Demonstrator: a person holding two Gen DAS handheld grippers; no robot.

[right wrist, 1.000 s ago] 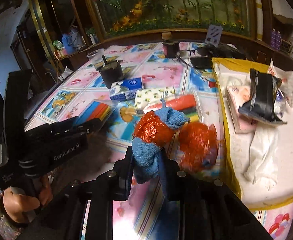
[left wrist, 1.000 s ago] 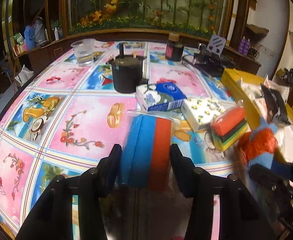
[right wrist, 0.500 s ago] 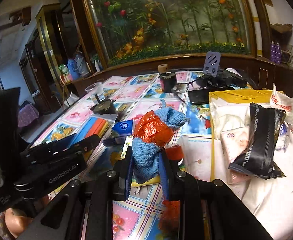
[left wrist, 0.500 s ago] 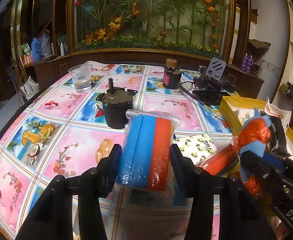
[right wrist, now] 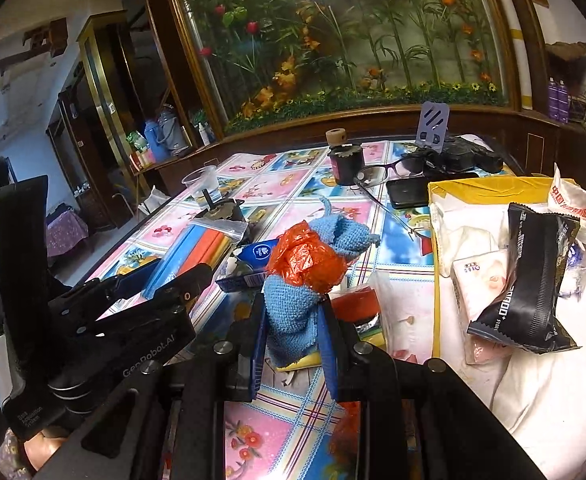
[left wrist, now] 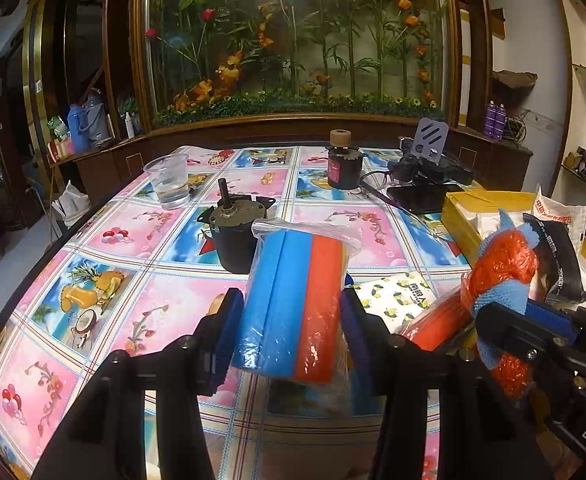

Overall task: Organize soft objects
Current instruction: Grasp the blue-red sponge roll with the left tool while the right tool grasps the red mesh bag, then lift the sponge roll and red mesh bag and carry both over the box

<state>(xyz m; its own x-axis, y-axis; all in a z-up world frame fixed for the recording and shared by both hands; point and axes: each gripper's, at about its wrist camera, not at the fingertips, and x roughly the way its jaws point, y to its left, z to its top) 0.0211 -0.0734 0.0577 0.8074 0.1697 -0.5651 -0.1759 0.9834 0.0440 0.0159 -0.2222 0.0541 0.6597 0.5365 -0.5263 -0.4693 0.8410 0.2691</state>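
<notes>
- Left wrist view: the left gripper (left wrist: 289, 320) pinches a bagged pack of sponges (left wrist: 293, 300), blue and orange, with a pad pressed on each side of it. The pack hangs clear of the patterned tablecloth (left wrist: 133, 288).
- Beyond it stand a dark motor (left wrist: 233, 236) and a clear plastic cup (left wrist: 169, 180), both hard things that I judge are no part of the sorting.
- At the right edge of this view the right gripper shows side-on with its blue and orange load; behind it lies the corner of the yellow tray (left wrist: 465, 216).
- Right wrist view: the right gripper (right wrist: 293, 332) is clamped on a blue knitted cloth (right wrist: 293, 308), which wraps a crumpled orange plastic bag (right wrist: 305, 256). This bundle too is held above the table.
- The yellow tray (right wrist: 437, 280) lies to the right, already holding a black packet (right wrist: 533, 280), a tissue pack (right wrist: 481, 280) and white cloth.
- The left gripper with its sponges appears at the left of this view, well apart from the tray.
- Judgement: this is the carrying step, with both soft items lifted. The next move calls for bringing each over the tray's bare white area and releasing low, right-hand bundle first, since it is nearer.
</notes>
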